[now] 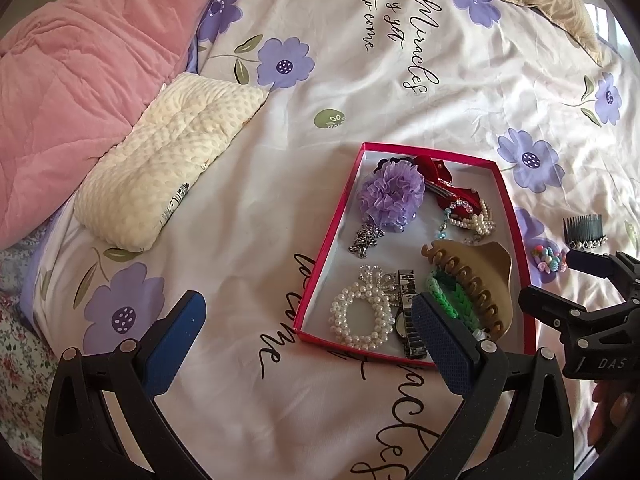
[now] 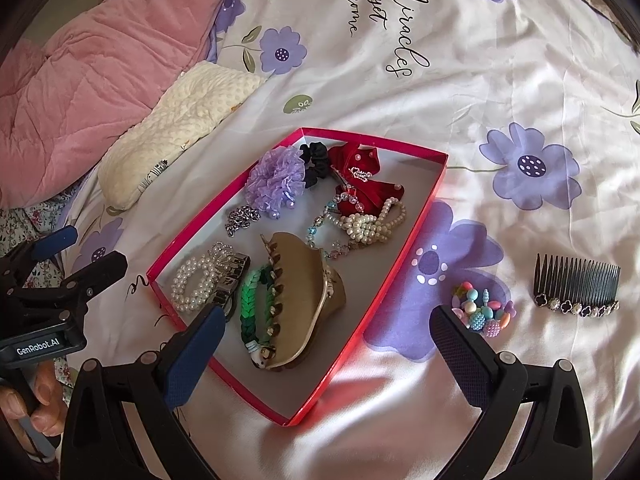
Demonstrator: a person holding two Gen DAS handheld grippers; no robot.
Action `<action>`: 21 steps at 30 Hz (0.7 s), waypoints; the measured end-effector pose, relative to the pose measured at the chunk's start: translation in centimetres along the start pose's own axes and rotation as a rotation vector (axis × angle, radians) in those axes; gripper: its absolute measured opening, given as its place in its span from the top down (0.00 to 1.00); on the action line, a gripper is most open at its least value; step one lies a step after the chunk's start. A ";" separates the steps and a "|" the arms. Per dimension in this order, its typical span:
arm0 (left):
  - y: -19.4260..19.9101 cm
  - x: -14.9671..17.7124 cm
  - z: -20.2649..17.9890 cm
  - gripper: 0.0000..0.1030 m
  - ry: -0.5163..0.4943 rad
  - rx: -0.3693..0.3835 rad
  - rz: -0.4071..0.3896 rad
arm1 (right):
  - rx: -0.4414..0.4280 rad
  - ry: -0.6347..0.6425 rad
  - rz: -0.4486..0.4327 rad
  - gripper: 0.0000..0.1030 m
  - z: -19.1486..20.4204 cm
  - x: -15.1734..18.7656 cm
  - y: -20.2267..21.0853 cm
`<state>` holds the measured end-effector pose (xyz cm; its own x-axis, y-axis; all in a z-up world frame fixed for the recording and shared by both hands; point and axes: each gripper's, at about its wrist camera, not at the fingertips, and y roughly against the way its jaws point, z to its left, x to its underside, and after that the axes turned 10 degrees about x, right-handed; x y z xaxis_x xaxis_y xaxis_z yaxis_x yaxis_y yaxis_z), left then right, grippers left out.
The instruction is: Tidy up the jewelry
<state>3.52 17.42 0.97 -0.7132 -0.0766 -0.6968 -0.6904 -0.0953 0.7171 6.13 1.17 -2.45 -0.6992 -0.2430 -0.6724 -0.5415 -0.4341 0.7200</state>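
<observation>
A white bedsheet (image 2: 460,92) printed with purple flowers and black script covers the bed, with a pink quilt (image 2: 104,56) bunched at the far left and a cream dotted pillow (image 2: 188,120) lying against it. On the sheet sits a shallow red box (image 2: 424,216) with a pale lining, holding most of the jewelry: a large tan claw clip (image 2: 308,300) lies near the front, touching a green braided bracelet (image 2: 250,300) on its left; beside that are a white pearl bracelet (image 2: 190,284) and a dark-banded watch (image 2: 230,280). Toward the back of the box sit a lilac ruffled scrunchie (image 2: 274,180), a black scrunchie (image 2: 314,160) and a red bow clip (image 2: 360,184), with a knotted pearl strand (image 2: 372,224), a blue-and-clear bead string (image 2: 324,224) and a short silver chain (image 2: 240,218) in the middle. Outside the box, to its right on the sheet, lie a dark hair comb (image 2: 576,284) edged with flower stones and, nearer the box, a small heap of pastel beads (image 2: 484,310). The right gripper (image 2: 326,336) hangs above the box's front right part with its blue-padded fingers spread wide and holding nothing; its right fingertip is just beside the pastel beads. The left gripper (image 1: 308,320) hovers over the sheet at the box's left front corner, also spread wide and empty, its right finger overlapping the watch in view.
</observation>
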 end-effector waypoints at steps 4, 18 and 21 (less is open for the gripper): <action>-0.3 0.2 0.0 0.00 0.007 -0.002 0.014 | -0.001 0.001 0.002 0.00 0.0 0.0 -0.1; -0.5 0.3 -0.1 0.00 0.004 -0.008 0.026 | 0.002 -0.002 0.000 0.00 0.1 0.0 0.1; -0.5 0.3 -0.1 0.00 0.004 -0.008 0.027 | 0.001 0.000 -0.002 0.00 0.2 0.0 0.1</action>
<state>3.66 17.34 0.36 -0.7307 -0.0831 -0.6776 -0.6702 -0.1012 0.7352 5.99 1.24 -2.33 -0.6982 -0.2420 -0.6737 -0.5435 -0.4333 0.7189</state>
